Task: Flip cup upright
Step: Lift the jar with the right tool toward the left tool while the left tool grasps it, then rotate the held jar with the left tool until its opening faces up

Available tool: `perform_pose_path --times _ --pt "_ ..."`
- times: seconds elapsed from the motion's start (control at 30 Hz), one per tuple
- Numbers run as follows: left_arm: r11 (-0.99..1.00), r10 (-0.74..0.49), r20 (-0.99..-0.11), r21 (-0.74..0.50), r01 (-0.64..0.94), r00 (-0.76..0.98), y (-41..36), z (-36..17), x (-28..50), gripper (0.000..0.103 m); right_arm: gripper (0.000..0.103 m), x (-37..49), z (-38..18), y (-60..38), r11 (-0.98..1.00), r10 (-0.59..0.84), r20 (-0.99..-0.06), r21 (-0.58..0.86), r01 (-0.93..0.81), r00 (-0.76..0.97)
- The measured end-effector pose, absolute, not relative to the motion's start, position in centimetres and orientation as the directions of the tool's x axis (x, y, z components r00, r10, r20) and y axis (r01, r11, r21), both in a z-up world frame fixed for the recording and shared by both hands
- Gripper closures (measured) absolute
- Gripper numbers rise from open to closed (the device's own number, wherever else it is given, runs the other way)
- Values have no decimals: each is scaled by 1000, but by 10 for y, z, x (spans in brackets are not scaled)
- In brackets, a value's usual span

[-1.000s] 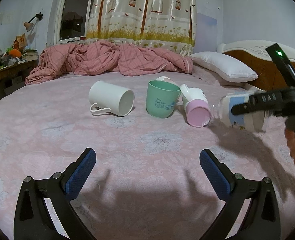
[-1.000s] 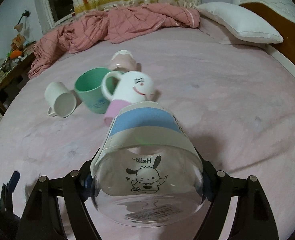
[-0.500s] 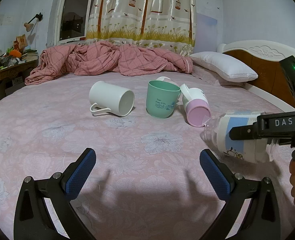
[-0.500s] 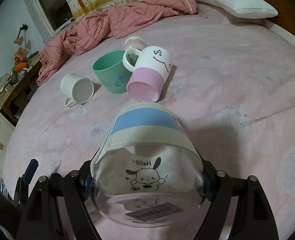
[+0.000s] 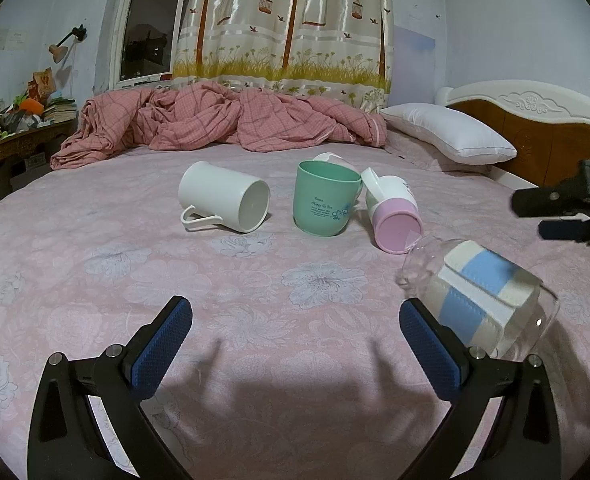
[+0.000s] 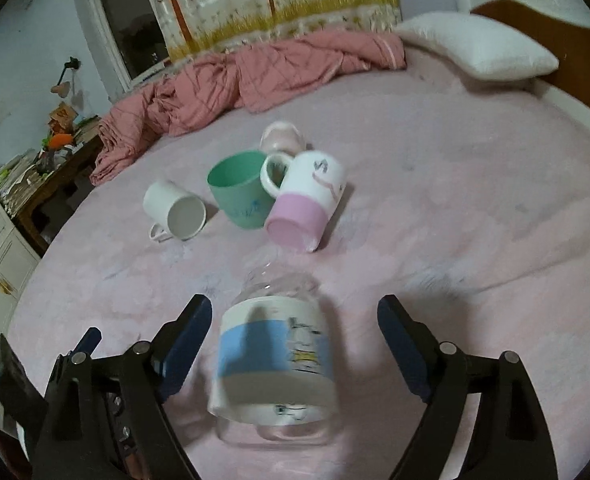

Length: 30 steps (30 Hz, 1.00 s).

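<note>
My right gripper (image 6: 293,344) jaws spread wide, glass cup (image 6: 273,364) lying on side on bed (image 6: 455,220) between them at lower centre, untouched. My left gripper (image 5: 295,340) jaws open, empty. Green cup (image 5: 325,198) upright mid-frame, white mug (image 5: 225,202) tipped over

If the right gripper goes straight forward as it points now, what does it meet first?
Most likely the glass cup, lying on its side between the open fingers of the right gripper. Beyond it lies the pink and white mug, though depth is hard to judge.
</note>
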<state>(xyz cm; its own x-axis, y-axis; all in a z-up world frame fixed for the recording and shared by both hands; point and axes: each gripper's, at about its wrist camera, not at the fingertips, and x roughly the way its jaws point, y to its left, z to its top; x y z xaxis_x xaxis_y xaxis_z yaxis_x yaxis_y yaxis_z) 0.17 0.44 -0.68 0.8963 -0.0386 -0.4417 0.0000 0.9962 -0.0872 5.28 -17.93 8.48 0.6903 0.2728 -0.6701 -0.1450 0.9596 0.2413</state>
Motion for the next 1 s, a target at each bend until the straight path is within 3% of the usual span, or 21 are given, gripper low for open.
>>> perform_pose_path --times 0.2,0.37,0.77,0.87,1.0 --pt "996 -38 -440 -86 0 897 6 -5 0 0 11 37 86 -218 988 151 -627 114 -102 764" --pt "996 -39 -442 -87 0 896 5 -6 1 0 11 31 57 -255 998 58 -647 66 -21 760" --pt "996 -36 -440 -85 -2 897 6 -5 -1 0 11 25 31 -278 998 17 -640 59 28 768" --pt "996 -36 -440 -85 -1 897 5 -5 0 0 0 23 29 -274 999 4 -633 39 27 774" --pt "997 -22 -436 -76 -12 900 6 -2 -3 0 0 22 28 -272 999 9 -632 36 18 775"
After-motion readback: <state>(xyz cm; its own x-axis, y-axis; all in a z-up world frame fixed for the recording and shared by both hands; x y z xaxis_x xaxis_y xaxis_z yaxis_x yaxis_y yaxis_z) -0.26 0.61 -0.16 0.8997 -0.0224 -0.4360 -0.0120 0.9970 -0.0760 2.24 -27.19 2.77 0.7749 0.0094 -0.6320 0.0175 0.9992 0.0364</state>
